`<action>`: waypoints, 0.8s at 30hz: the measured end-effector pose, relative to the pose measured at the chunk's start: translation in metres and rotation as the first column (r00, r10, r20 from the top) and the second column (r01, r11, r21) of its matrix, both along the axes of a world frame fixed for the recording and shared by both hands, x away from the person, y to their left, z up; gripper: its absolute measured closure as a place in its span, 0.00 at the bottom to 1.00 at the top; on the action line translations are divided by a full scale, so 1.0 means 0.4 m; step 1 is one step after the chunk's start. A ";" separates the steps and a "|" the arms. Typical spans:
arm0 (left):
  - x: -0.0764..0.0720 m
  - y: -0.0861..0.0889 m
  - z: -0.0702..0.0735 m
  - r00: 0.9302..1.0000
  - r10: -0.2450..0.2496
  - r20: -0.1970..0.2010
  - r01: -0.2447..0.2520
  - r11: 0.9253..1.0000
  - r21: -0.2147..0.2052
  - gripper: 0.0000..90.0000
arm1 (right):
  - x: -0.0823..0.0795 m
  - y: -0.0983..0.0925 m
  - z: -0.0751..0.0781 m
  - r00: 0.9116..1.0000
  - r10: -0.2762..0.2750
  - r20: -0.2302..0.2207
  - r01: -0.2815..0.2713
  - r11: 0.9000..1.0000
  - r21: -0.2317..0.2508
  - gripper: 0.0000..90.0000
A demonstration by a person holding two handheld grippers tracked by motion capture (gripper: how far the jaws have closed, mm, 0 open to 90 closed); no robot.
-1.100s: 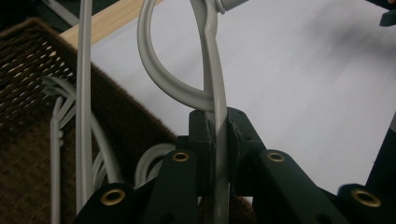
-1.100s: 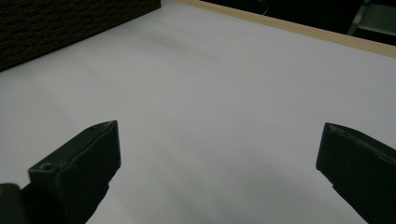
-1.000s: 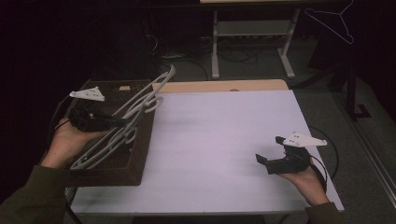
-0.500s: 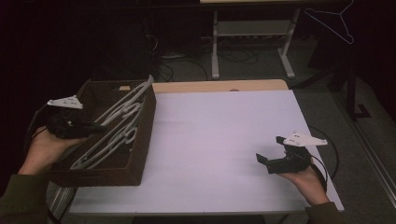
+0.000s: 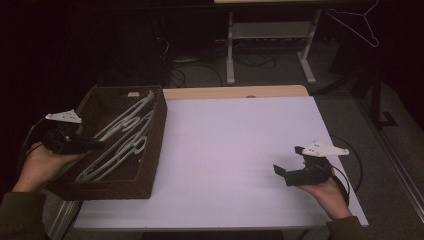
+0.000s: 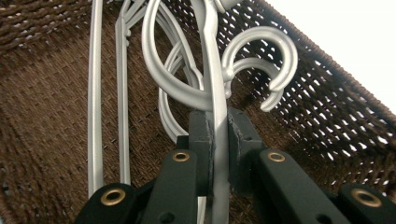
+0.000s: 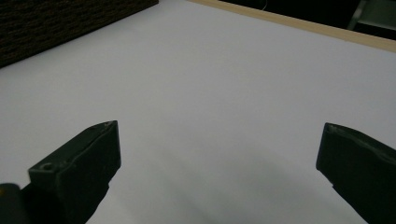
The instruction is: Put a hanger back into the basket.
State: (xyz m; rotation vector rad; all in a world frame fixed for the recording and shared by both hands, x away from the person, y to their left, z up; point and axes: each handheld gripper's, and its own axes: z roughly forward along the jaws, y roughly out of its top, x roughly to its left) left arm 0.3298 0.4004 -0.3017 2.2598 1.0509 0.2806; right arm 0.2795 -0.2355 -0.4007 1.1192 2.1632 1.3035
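**Hanger still pinched, and that basket sits right on the edge**

Biggest thing first: the white table [image 5: 240, 150], with the brown wicker basket [image 5: 150, 172] parked at its left edge, partly hanging past it by the look of things. Inside the basket lie several pale grey hangers [image 5: 120, 145], loosely overlapped. The left gripper [image 6: 217, 140] is down in the basket, clamped on one hanger [image 6: 215, 84] just below its hook. The right gripper [image 5: 295, 172] idles far across the table from the basket, jaws wide apart, nothing between them.

My worry: that hook curls through its neighbours, so pulling up could drag others along, or tip the basket.
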 end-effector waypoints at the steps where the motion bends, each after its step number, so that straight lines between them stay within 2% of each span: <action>1: 0.003 -0.002 -0.005 1.000 -0.005 -0.004 0.005 1.000 0.006 0.91 | 0.000 0.000 0.000 1.000 0.000 0.000 0.000 1.000 0.000 0.00; 8: 0.026 -0.022 -0.043 0.999 -0.025 -0.036 0.027 0.999 0.039 0.91 | 0.000 -0.001 0.001 1.000 0.000 -0.001 0.000 1.000 0.004 0.00; 16: 0.034 -0.008 -0.066 0.998 -0.022 -0.055 0.023 0.999 0.025 0.91 | 0.000 -0.005 0.001 1.000 0.000 0.000 0.000 1.000 0.002 0.00; 21: 0.037 -0.004 -0.095 0.995 -0.027 -0.092 0.030 0.999 0.031 0.91 | 0.000 -0.003 0.002 1.000 0.002 0.002 -0.002 1.000 0.001 0.00; 24: 0.036 -0.001 -0.111 0.993 -0.031 -0.111 0.033 0.999 0.021 0.91 | 0.000 -0.003 0.002 1.000 -0.001 -0.001 0.001 1.000 0.001 0.00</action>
